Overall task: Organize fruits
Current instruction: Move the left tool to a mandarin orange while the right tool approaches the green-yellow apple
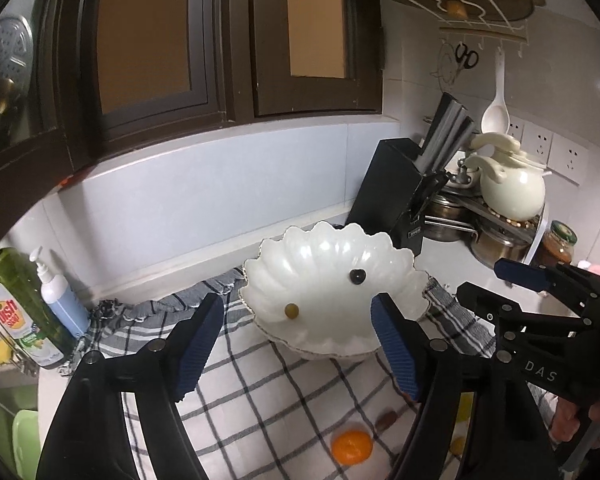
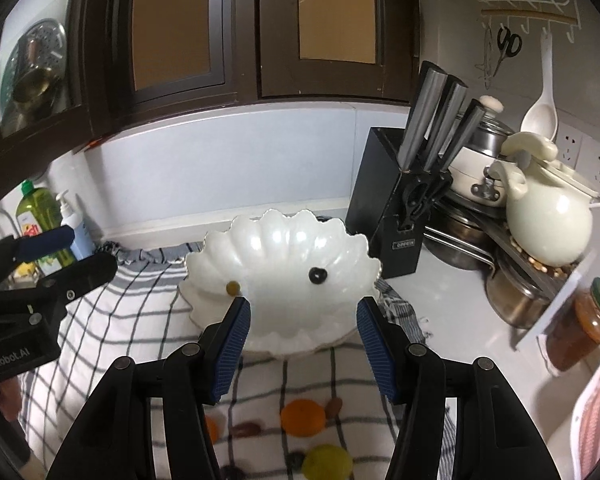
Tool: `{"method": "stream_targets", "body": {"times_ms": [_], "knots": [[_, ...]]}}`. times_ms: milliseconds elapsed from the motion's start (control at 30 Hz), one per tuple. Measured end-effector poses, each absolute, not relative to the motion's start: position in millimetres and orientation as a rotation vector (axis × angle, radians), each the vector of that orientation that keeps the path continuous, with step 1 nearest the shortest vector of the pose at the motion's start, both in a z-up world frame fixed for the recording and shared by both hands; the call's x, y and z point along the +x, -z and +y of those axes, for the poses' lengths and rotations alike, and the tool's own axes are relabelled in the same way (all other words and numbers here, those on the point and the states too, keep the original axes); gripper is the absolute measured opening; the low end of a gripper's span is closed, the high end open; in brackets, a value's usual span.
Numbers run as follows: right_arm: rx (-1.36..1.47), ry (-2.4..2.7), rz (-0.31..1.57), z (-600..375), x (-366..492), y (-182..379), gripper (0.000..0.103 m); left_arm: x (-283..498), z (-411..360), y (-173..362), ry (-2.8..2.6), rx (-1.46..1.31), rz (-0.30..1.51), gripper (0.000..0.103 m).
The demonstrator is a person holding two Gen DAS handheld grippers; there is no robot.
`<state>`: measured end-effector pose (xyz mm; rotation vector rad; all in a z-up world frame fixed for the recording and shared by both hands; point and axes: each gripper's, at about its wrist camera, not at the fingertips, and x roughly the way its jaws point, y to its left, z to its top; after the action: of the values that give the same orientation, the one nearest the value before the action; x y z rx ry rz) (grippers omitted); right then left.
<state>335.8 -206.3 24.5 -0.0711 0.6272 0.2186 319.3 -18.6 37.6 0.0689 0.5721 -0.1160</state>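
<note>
A white shell-shaped bowl (image 1: 332, 268) (image 2: 284, 248) stands on a checked cloth (image 1: 292, 384) (image 2: 112, 312). In it lie a green grape (image 1: 291, 311) (image 2: 233, 288) and a dark grape (image 1: 357, 276) (image 2: 318, 275). On the cloth in front lie an orange (image 1: 351, 446) (image 2: 303, 417), a brown date (image 1: 386, 419) (image 2: 333, 403), a second date (image 2: 246, 428) and a yellow-green fruit (image 2: 327, 462). My left gripper (image 1: 296, 344) is open and empty just before the bowl; it shows at the left of the right wrist view (image 2: 66, 252). My right gripper (image 2: 302, 344) is open and empty, also seen from the left wrist (image 1: 496, 280).
A black knife block (image 1: 396, 196) (image 2: 396, 208) stands behind the bowl on the right, with pots and a cream kettle (image 1: 512, 188) (image 2: 548, 216) beside it. A jar (image 2: 584, 324) is at the right. Dish soap (image 1: 20, 304) and a pump bottle (image 1: 60, 300) stand at the left.
</note>
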Motion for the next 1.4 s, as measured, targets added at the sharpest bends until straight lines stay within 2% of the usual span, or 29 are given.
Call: {"method": "stream_targets", "body": {"times_ms": [467,1400], "knots": [[-0.066,-0.203,0.68,-214,300,-9,0.057,286,-26,-25,0.131,0.121,0.577,0.077],[-0.015,-0.193,0.865,-232,282,58,0.057,273,-43,41,0.209,0.152,0.763,0.077]]}}
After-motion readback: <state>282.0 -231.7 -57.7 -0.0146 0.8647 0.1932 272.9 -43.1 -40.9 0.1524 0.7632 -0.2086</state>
